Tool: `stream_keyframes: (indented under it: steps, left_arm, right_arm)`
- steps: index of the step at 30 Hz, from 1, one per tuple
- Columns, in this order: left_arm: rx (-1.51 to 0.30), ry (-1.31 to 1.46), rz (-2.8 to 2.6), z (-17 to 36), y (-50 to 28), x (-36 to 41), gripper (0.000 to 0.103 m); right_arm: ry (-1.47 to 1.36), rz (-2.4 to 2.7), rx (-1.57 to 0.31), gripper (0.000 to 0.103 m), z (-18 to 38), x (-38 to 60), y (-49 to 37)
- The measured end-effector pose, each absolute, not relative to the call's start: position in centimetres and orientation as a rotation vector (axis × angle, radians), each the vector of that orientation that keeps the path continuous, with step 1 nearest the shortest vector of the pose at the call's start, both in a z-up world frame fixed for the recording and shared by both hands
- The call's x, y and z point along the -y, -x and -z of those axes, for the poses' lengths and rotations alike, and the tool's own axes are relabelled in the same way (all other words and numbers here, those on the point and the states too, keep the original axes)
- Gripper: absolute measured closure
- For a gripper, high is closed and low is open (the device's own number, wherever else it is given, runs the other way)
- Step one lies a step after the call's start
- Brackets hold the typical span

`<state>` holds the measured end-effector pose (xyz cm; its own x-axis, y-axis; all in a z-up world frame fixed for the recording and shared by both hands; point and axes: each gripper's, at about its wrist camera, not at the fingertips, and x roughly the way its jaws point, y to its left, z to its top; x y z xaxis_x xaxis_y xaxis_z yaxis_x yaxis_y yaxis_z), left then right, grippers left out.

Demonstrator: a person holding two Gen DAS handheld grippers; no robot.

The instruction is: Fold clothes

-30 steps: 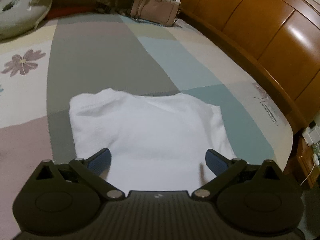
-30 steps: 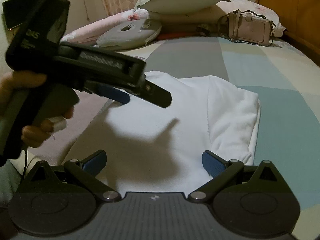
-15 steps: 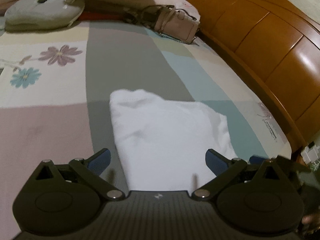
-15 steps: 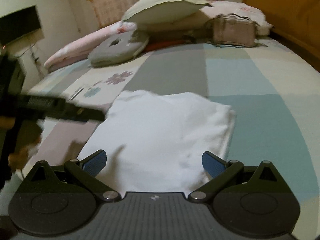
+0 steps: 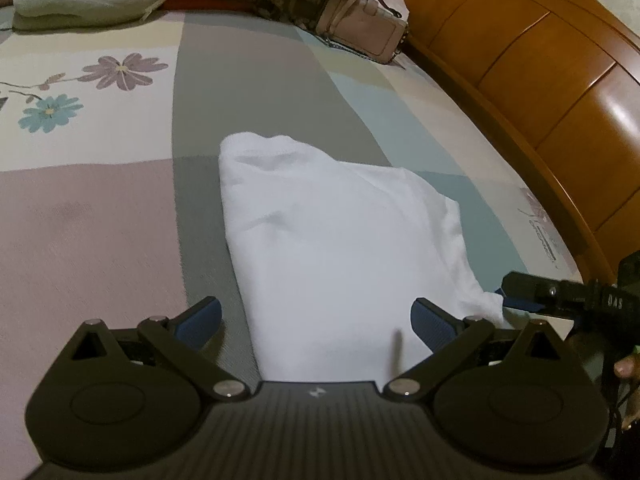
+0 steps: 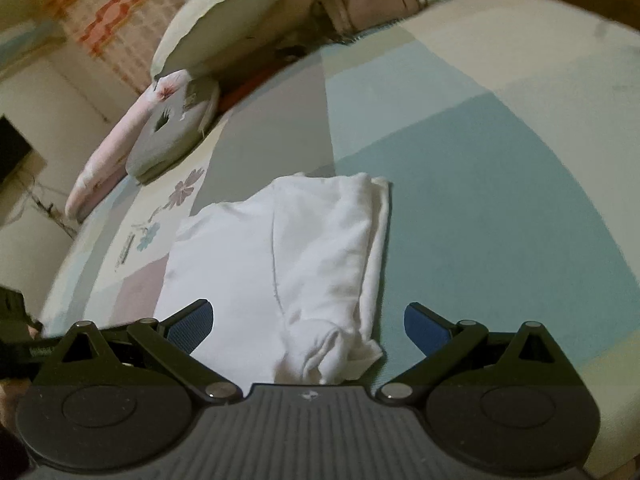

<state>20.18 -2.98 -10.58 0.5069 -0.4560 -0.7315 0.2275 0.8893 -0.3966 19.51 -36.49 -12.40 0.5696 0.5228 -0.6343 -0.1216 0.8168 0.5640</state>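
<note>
Both grippers have backed off from the shirt (image 5: 336, 248) and swung apart since a second ago. It lies folded on the bed (image 5: 100, 240), long axis running near to far. The left gripper (image 5: 316, 318) and right gripper (image 6: 306, 322) hang spread and empty over its near end, the right over a loose rumpled corner. A handbag (image 5: 360, 28) and pillows (image 6: 224, 20) lie well beyond; nothing blocks the way.

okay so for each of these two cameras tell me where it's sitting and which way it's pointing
Left wrist: on the left gripper, low over the bed, facing the white garment, handbag and wooden headboard; the right gripper and fingers of a hand show at right.
Right wrist: on the right gripper, facing the garment's bunched near edge and pillows; the other gripper's tool shows at the left edge.
Shared: garment, handbag, patchwork bedspread.
</note>
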Motion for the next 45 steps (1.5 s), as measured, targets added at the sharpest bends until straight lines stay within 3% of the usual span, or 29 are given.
stream_keyframes:
  steps: [32, 38, 45]
  left_arm:
    - [-0.985, 0.400, 0.502, 12.5, -22.0, 2.6, 0.001]
    - [-0.973, 0.301, 0.457, 11.7, -20.9, 2.8, 0.001]
    - [-0.889, 0.258, 0.405, 8.8, -21.3, 1.7, 0.001]
  right_arm:
    - [-0.765, -0.464, -0.905, 0.000, 15.1, 38.3, -22.4]
    - [-0.645, -0.408, -0.901, 0.000, 13.7, 37.1, -21.0]
    - [-0.277, -0.521, -0.739, 0.000, 9.4, 31.8, -17.3]
